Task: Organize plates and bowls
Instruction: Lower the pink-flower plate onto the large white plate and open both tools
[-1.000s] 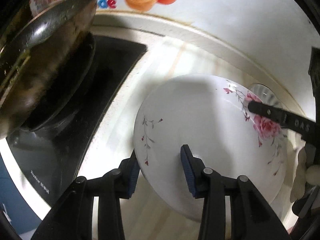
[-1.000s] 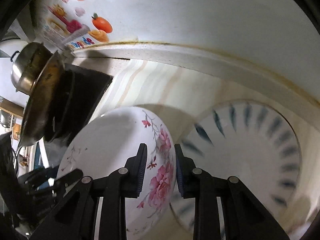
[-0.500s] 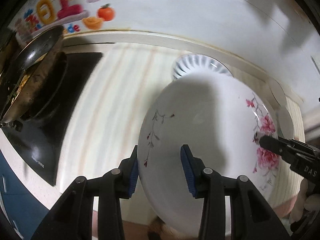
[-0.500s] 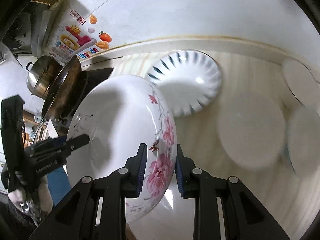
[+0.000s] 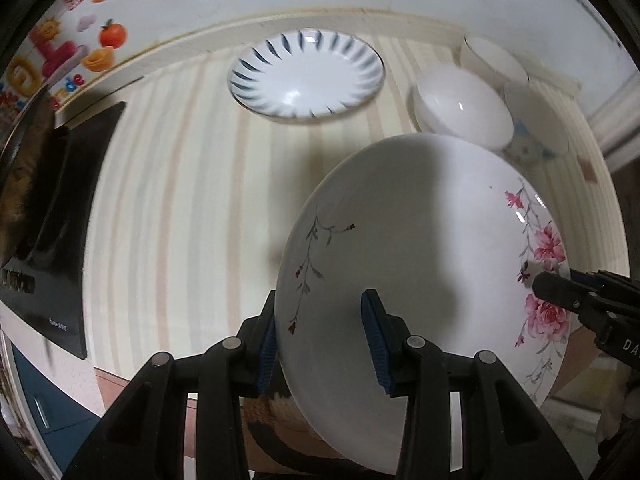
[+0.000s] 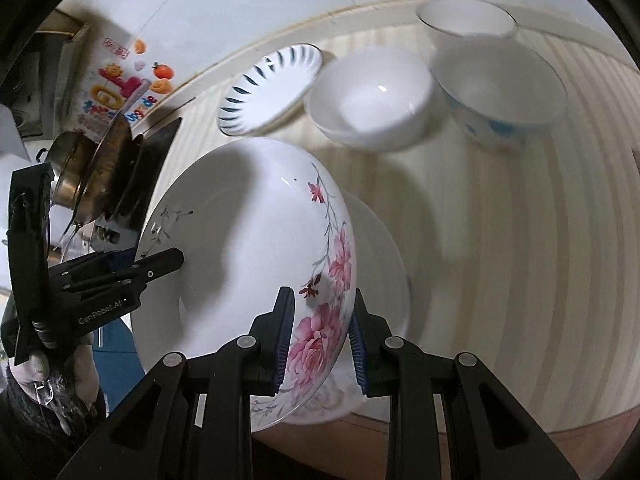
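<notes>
left gripper (image 5: 322, 340): closing its two blue pads on the near rim of the floral plate (image 5: 420, 280), one pad behind the rim, one on the inner face; gripping it.
right gripper (image 6: 320, 340): clamping the opposite rim of the same plate, right at the pink roses; gripping it too.
floral plate: hanging tilted between the two grippers, off the counter (image 5: 180, 200); it is showing a thin grey twig on one side and pink flowers on the other.
cross view: in the left wrist view the right gripper's black finger (image 5: 560, 290) is pressing on the rose side; in the right wrist view the left gripper is sitting on the twig side, with a gloved hand (image 6: 48, 368) holding it.
under the plate: in the right wrist view a plain white plate (image 6: 384, 264) is lying on the counter, partly hidden behind the floral one; cannot tell whether they are touching.
blue-striped plate (image 5: 306, 76): lying flat near the back wall, well apart from the held plate.
white bowl (image 5: 462, 108): standing just beside the striped plate.
blue-patterned bowl (image 6: 500, 92): standing beside the white bowl; rims close, contact unclear.
rear bowl (image 6: 466, 20): standing behind those two, by the wall.
stove (image 5: 52, 240): lying at the left end of the counter, a wok (image 6: 108, 168) sitting on it.
wall sticker (image 5: 60, 60): showing colourful fruit and letters above the stove.
</notes>
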`<state>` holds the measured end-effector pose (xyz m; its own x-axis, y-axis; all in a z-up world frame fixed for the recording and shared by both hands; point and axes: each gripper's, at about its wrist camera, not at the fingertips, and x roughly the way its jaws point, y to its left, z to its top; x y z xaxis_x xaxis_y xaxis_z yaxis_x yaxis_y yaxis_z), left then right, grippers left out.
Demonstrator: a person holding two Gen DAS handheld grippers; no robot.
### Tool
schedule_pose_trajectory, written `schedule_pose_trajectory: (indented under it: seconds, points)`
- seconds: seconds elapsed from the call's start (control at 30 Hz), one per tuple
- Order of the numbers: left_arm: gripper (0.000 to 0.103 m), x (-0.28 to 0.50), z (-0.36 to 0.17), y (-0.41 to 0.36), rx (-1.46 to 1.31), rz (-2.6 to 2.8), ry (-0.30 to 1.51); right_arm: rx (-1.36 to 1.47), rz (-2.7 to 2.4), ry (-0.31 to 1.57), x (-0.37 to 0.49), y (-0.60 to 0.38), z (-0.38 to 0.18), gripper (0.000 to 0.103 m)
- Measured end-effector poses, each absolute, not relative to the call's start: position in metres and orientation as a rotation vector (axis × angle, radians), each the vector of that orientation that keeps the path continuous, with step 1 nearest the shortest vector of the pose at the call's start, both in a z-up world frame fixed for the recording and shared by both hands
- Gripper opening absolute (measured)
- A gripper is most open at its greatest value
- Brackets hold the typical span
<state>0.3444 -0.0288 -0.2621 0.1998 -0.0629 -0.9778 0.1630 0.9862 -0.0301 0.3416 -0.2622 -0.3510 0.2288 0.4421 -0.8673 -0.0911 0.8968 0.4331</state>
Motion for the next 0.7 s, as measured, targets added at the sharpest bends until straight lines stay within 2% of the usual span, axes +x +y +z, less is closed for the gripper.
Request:
schedule_pose_trajectory:
  seconds: [0.5, 0.57, 0.7]
  points:
    - [0.037, 0.34, -0.293, -0.049, 0.175, -0.148, 1.419, 0.328, 0.358, 1.345, 0.334, -0.271, -0.378, 0.029]
    - [0.026, 0.34, -0.29, -0.052, 0.162, -0.182, 1.415, 0.322, 0.358, 1.341, 0.336, -0.271, -0.377, 0.029]
    - [0.024, 0.337, -0.282, -0.079, 0.221, -0.234, 1.381, 0.33, 0.378, 1.341, 0.337, -0.27, -0.375, 0.028]
